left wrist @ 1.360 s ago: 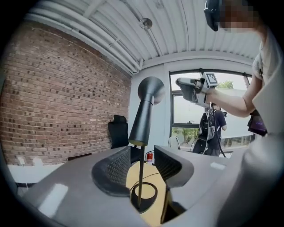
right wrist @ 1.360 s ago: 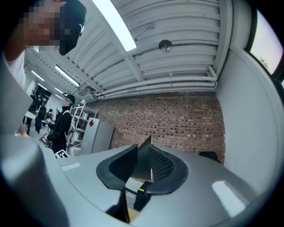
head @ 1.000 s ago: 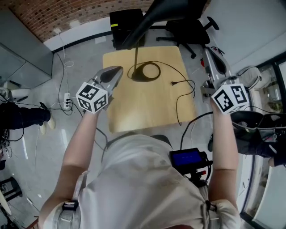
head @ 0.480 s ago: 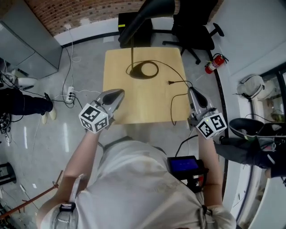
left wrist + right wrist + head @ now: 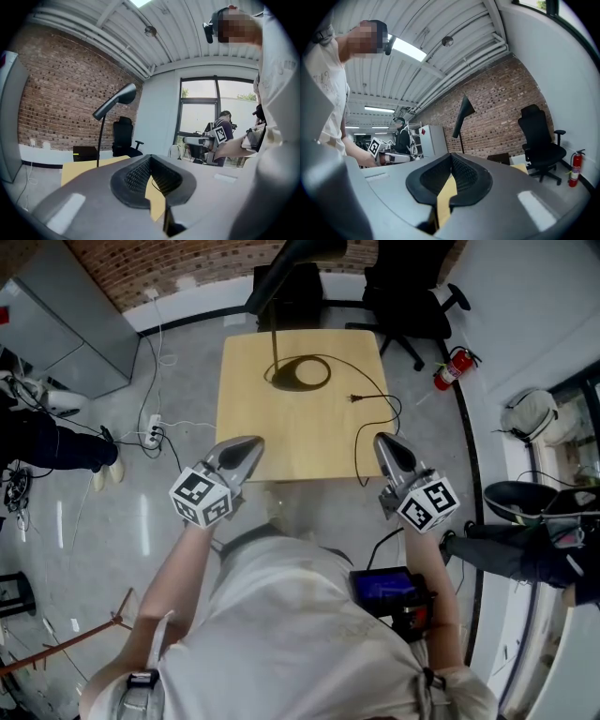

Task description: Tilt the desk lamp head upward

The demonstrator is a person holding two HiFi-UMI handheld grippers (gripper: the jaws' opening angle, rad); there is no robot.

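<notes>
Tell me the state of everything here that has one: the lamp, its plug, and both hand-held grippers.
Desk lamp: unlit, head slanted on its pole.
Plug: lying loose on the table, not connected.
Left hand-held gripper: shut, empty.
Right hand-held gripper: shut, empty.

Lamp head (image 5: 298,255) partly beyond top edge

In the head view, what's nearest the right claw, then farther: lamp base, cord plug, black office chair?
1. Cord plug, on the table just ahead of the right claw.
2. Lamp base, table's far end.
3. Black office chair, beyond the table.
</notes>
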